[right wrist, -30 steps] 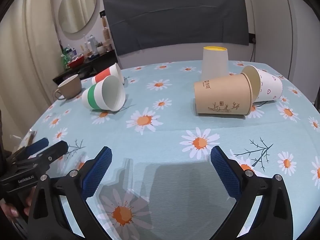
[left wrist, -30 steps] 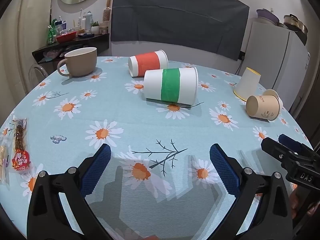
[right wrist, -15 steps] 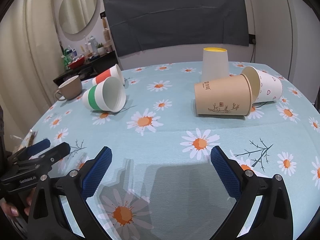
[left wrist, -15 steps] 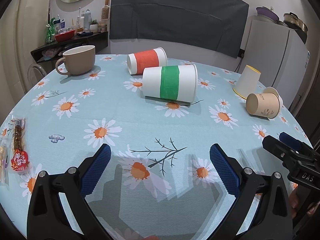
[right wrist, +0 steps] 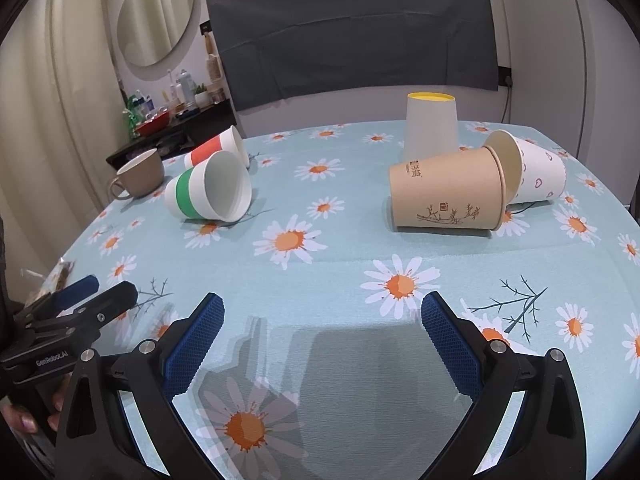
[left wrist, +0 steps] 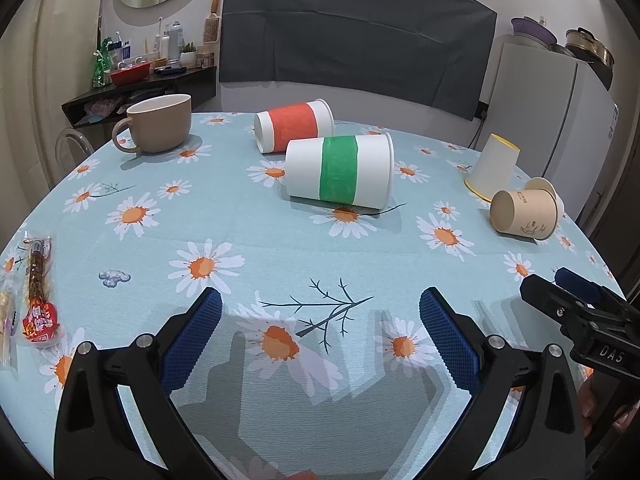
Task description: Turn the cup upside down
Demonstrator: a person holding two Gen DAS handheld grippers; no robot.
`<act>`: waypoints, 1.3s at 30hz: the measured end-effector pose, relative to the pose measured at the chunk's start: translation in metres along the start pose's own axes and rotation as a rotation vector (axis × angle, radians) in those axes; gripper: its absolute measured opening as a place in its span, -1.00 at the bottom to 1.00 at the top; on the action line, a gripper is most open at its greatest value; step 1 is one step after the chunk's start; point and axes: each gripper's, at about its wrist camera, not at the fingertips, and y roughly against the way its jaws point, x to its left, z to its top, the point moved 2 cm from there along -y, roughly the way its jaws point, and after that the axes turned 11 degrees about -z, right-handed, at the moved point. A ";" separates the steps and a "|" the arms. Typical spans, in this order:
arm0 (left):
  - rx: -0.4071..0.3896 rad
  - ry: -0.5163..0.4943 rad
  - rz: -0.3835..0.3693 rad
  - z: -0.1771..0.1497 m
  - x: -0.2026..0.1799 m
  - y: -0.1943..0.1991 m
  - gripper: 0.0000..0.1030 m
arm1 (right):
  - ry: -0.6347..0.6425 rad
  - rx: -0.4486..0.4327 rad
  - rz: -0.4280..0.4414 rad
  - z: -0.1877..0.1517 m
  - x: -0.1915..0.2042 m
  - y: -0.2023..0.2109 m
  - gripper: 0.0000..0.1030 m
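Observation:
Several paper cups lie on a round table with a daisy cloth. A green-banded cup and a red-banded cup lie on their sides at mid-table; the green one also shows in the right wrist view. A tan cup lies on its side against a heart-print cup. A yellow-rimmed cup stands upside down behind them. My left gripper is open and empty, near the front edge. My right gripper is open and empty, short of the tan cup.
A brown mug stands upright at the far left. Snack packets lie at the left edge. A shelf with bottles is behind the table and a white fridge is at the right.
The left gripper has moved slightly forward and lower toward the green-banded cup. The right gripper has barely moved. Both stay open.

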 end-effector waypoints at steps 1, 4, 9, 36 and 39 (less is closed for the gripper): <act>0.000 0.000 0.000 0.000 0.000 0.000 0.89 | 0.000 0.002 0.001 0.000 0.000 0.000 0.84; -0.001 0.001 0.000 0.000 0.000 0.000 0.89 | 0.000 0.004 0.004 -0.001 0.000 0.000 0.84; -0.009 0.003 0.008 0.000 0.000 0.001 0.89 | 0.001 0.000 0.004 0.000 0.000 0.000 0.84; -0.021 0.017 0.031 -0.001 0.004 0.003 0.88 | -0.001 0.037 0.010 0.000 0.000 -0.005 0.84; -0.025 0.029 0.031 -0.001 0.006 0.004 0.88 | -0.004 0.045 0.021 0.001 0.000 -0.007 0.84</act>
